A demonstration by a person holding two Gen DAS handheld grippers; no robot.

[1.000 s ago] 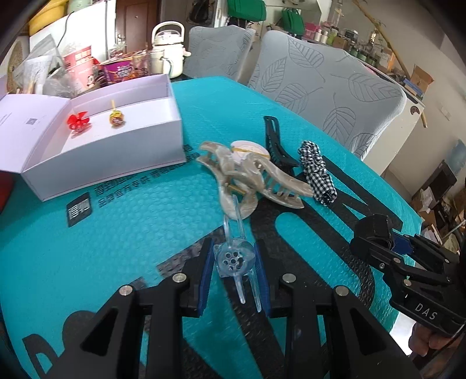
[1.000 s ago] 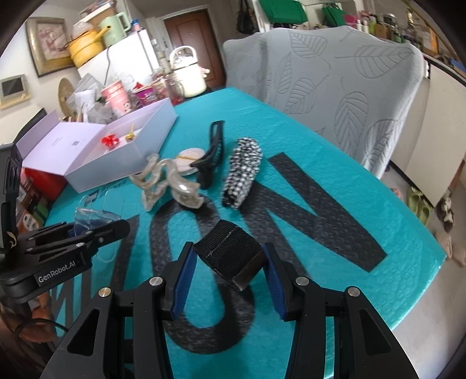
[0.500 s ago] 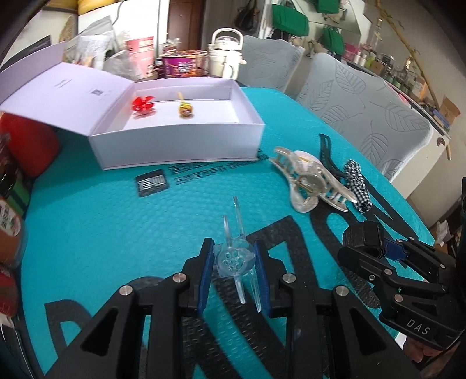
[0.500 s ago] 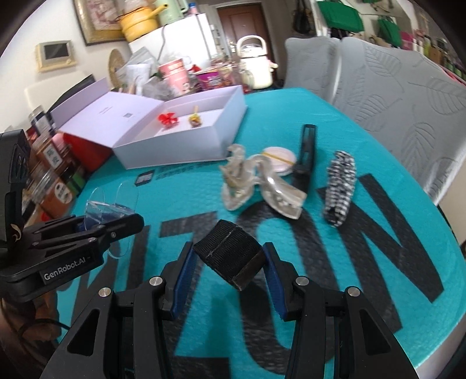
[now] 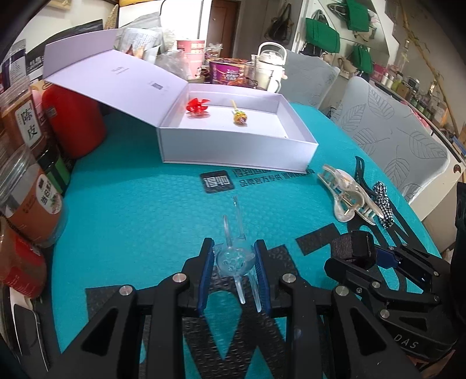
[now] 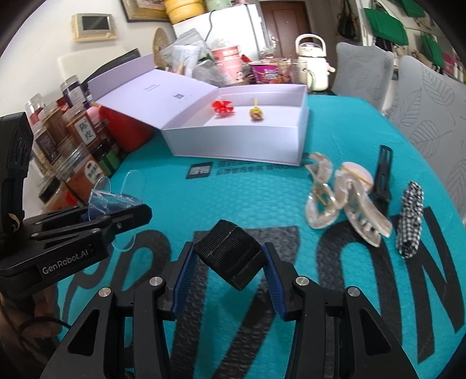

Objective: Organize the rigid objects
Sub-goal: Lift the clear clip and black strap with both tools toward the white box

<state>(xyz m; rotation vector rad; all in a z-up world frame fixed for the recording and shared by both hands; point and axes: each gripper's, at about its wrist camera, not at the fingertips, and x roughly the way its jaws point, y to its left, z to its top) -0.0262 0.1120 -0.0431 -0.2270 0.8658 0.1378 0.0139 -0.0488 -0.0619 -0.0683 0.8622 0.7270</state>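
Here the left gripper [image 5: 233, 262] squeezes a clear hair clip [image 5: 234, 258]. The right gripper [image 6: 227, 259] squeezes a black block [image 6: 228, 253]. Both hang over the blue table [image 5: 131, 221] near the white box [image 5: 233, 150].

box [image 5: 233, 151] behind mat logo [image 5: 217, 182] | hair clips [image 5: 346, 198] right of logo

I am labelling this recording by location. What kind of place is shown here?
Most likely a home dining area used also for storage. A table under a teal mat has fabric-covered chairs at it, a white fridge stands behind, and food jars and a kettle crowd the table's far side.
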